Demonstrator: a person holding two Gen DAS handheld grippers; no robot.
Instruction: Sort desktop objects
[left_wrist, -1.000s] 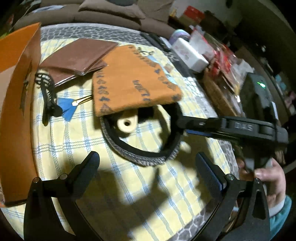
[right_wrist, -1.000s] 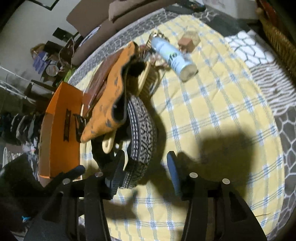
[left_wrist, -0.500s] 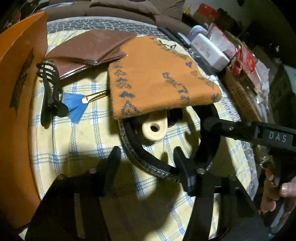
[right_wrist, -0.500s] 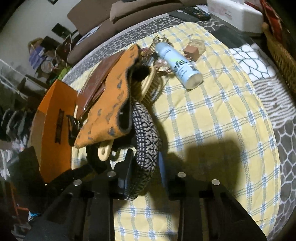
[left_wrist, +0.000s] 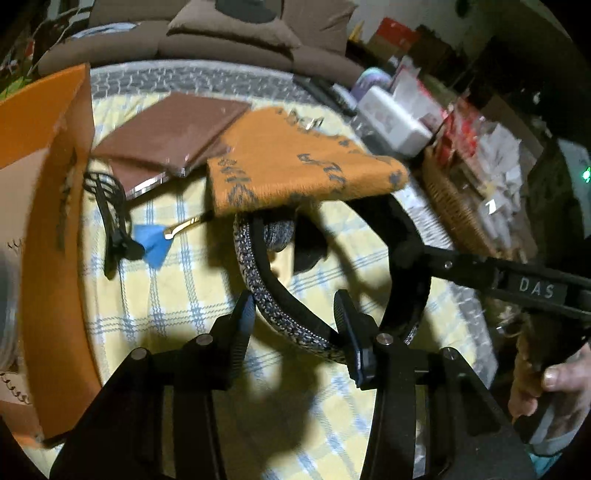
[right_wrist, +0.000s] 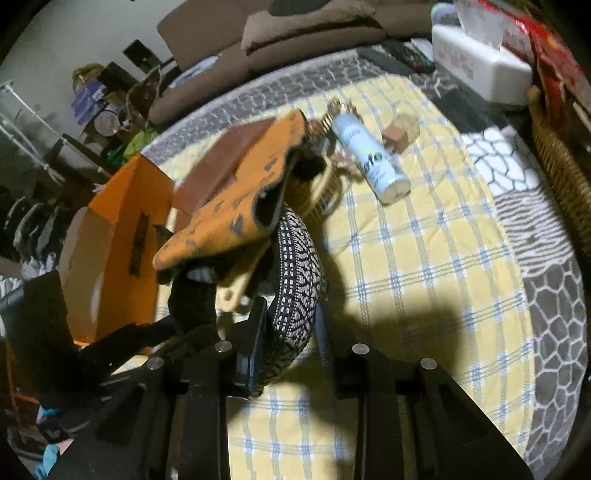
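One round black pouch (left_wrist: 280, 314) with a black-and-white woven rim; both the left hand-held gripper (left_wrist: 293, 325) and right hand-held gripper (right_wrist: 290, 332) grasp it; one folded orange cloth (left_wrist: 295, 170) on top.

Dim room, one hard light overhead; the checked cloth (left_wrist: 177, 295) glows, thick black shadows pooling toward six o'clock. Motion blur smears everything, fisheye bends the rims, corners gone black.

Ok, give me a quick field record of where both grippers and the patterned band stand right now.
left gripper: shut on patterned band, jaws just closing
right gripper: shut on the same band's far side
orange cloth: draped over the band's rear
orange box: open, left of the band
spray bottle: lying on checked tablecloth, untouched
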